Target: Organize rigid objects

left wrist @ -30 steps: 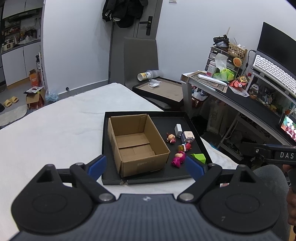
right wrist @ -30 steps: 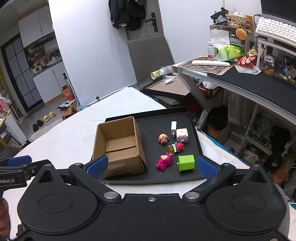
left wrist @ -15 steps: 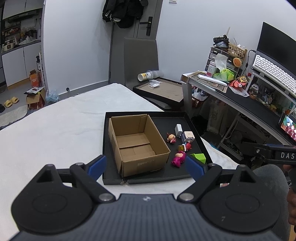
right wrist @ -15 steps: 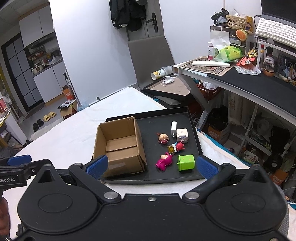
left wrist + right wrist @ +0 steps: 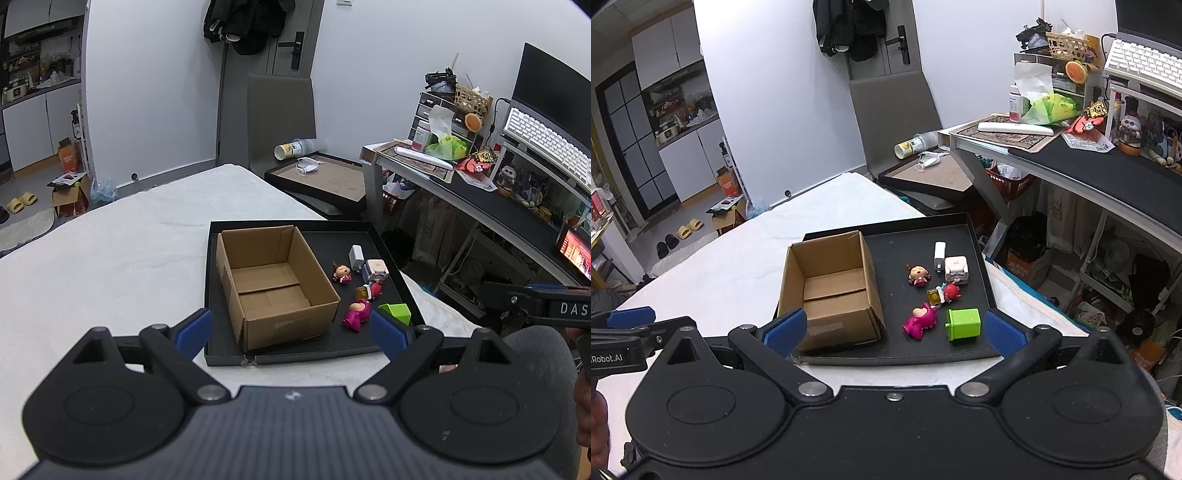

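Nothing picked yet: left gripper and right gripper are hovering spread and empty before the tray. Toys are lying beside the empty box; next, likely reaching for one.

White bed carrying one black tray.

The bed, covered in a white textured sheet, fills the near and left ground of both wrist views; its far end lies toward the grey chair. The tray lies flat on the sheet near the bed's right edge, and is the only thing resting directly on the bed. Within the tray, an open cardboard box occupies the left half, its flaps folded down inside. The right half bears small items well apart from the box: a white charger, a white cube, two little figures, a magenta toy and a green block.
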The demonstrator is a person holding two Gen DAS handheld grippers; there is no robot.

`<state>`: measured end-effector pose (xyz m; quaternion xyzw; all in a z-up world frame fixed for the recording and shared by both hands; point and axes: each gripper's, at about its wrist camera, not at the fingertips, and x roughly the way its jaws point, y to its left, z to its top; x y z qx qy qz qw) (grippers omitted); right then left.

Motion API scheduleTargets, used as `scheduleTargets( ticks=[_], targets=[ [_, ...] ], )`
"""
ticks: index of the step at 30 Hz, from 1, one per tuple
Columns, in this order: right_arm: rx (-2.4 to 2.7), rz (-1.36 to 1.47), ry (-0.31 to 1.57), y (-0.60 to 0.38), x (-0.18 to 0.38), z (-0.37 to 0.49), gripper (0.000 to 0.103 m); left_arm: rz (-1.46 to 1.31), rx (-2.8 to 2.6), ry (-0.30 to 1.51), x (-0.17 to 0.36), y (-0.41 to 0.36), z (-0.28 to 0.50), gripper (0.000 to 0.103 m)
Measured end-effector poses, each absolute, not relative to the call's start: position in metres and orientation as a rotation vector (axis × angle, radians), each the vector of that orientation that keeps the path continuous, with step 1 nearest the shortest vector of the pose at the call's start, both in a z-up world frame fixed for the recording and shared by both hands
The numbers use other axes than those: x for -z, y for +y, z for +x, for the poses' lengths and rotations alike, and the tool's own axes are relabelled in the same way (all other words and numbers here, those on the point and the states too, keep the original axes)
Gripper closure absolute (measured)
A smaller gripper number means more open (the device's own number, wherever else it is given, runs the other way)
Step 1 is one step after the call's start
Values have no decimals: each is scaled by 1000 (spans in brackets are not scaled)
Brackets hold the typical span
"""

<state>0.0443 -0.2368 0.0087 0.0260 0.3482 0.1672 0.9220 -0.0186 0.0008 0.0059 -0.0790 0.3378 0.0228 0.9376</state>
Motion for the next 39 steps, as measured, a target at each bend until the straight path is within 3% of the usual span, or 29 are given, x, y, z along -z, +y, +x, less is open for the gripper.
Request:
scheduleTargets(
  ticks=[39],
  targets=[
    [-326, 59, 746, -238, 7, 79, 0, -178, -76, 736, 4, 13, 23, 12]
  ],
)
